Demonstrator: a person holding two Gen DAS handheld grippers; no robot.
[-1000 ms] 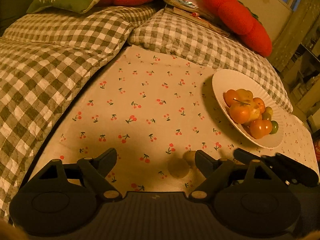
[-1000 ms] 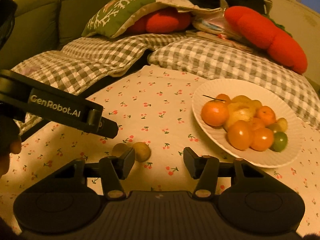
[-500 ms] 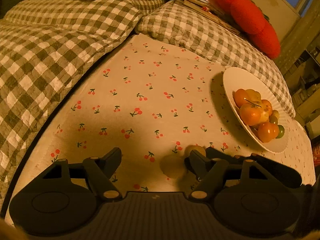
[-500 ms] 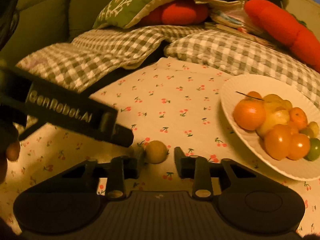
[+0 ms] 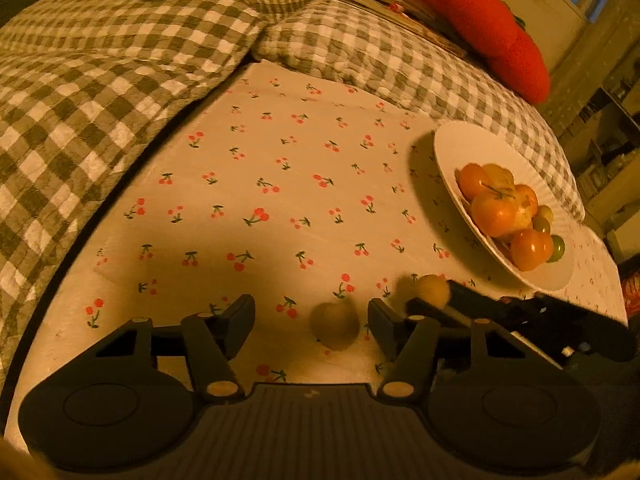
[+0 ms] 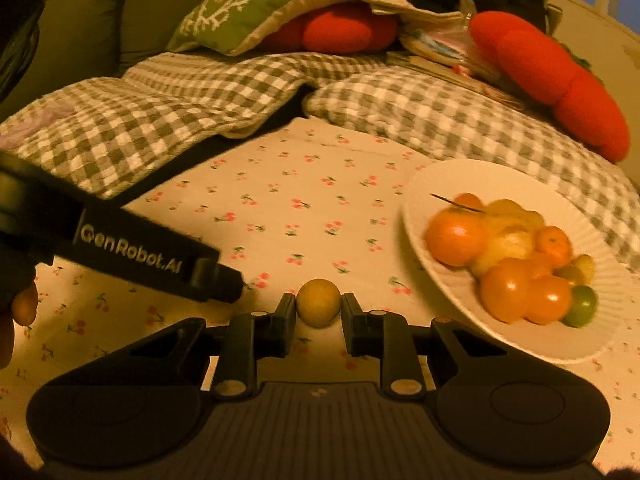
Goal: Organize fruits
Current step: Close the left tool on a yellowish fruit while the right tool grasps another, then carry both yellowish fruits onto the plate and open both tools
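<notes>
A white plate (image 6: 448, 184) at the right holds several oranges, tomatoes and small green fruits; it also shows in the left wrist view (image 5: 460, 148). Two small yellowish round fruits lie on the cherry-print cloth. My right gripper (image 6: 318, 308) has closed on one small yellow fruit (image 6: 318, 302), with a finger against each side. My left gripper (image 5: 311, 316) is open around the other small fruit (image 5: 335, 322), which lies on the cloth nearer its right finger. The right gripper's fingers and its fruit (image 5: 430, 290) show at the right of the left wrist view.
The cherry-print cloth (image 5: 280, 200) covers the table. Grey checked quilts (image 6: 160, 112) border it at the back and left. Red cushions (image 6: 560, 76) and a green pillow (image 6: 256, 4) lie behind. The left gripper's arm (image 6: 132, 252) crosses the left of the right wrist view.
My right gripper moved left onto the small yellow fruit and its jaws closed on it. My left gripper moved forward so the other small fruit sits between its open fingers.
</notes>
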